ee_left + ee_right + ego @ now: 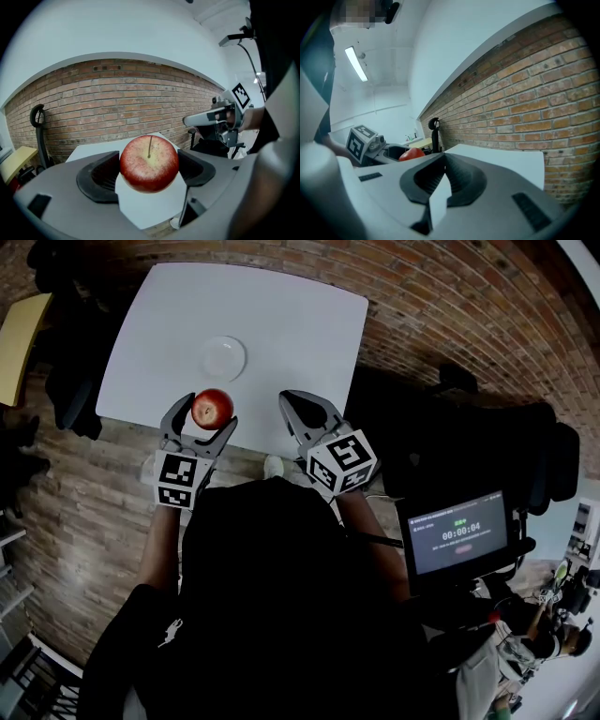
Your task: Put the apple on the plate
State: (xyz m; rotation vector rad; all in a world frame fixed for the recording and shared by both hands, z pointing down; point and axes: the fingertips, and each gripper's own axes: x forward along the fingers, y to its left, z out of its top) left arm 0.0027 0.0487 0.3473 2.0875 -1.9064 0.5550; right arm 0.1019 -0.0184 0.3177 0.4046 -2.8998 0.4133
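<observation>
The left gripper (204, 418) is clamped on the red apple (149, 164), stem up, over the near edge of the white table (281, 315). Beside it, the right gripper (292, 401) has its jaws together, holding nothing. Farther in lies the plate (223, 358), apart from the apple.

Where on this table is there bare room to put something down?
Most of the white table is bare: the far strip behind the plate and the wide stretch to the plate's right. It is crowded at the near edge, where the left hand-held gripper holds the apple beside the right hand-held gripper.
</observation>
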